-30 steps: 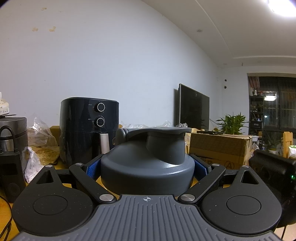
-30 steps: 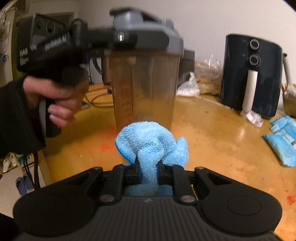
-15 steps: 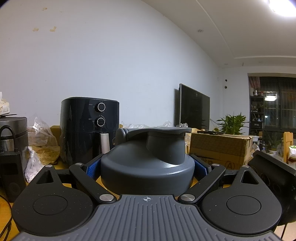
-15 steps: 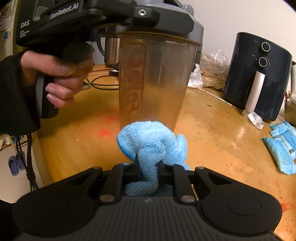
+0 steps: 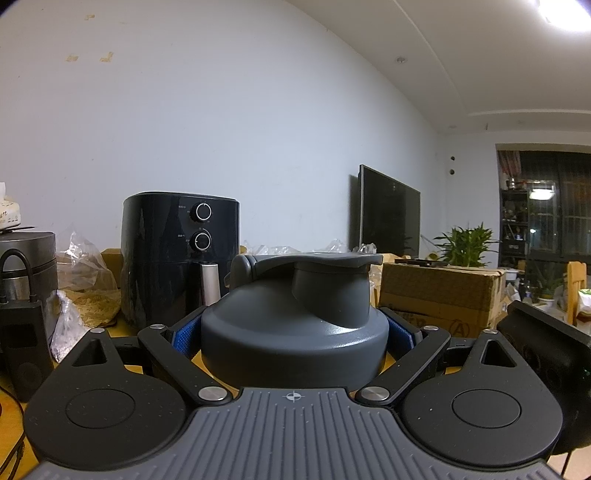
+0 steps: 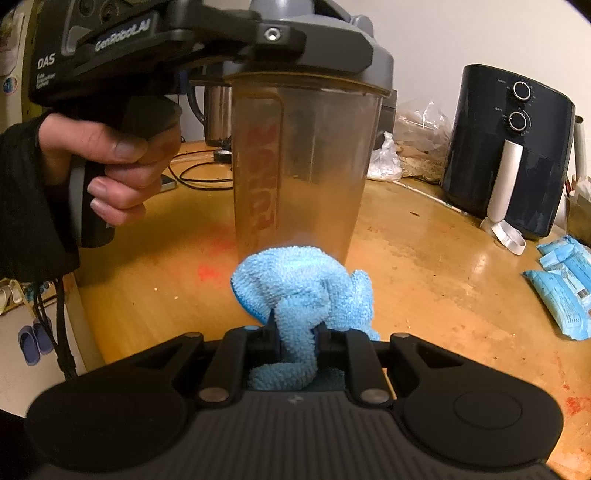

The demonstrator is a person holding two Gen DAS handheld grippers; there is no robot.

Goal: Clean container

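Observation:
A tall translucent brown shaker container (image 6: 299, 162) with red lettering and a grey lid (image 5: 295, 332) stands upright on the wooden table (image 6: 436, 266). My left gripper (image 5: 293, 332) is shut on the grey lid, its blue pads against both sides; it also shows in the right wrist view (image 6: 280, 33). My right gripper (image 6: 297, 336) is shut on a light blue cloth (image 6: 303, 288), which is bunched up close against the container's lower front wall.
A black air fryer (image 6: 509, 147) stands at the back right, and it also shows in the left wrist view (image 5: 177, 254). Blue packets (image 6: 565, 284) lie at the right edge. Cables (image 6: 199, 177), plastic bags (image 6: 388, 162), a power bank (image 5: 22, 350) and a cardboard box (image 5: 439, 295) stand behind.
My right gripper with the cloth has moved closer to the container, which now fills more of the view. The left gripper keeps its hold on the lid.

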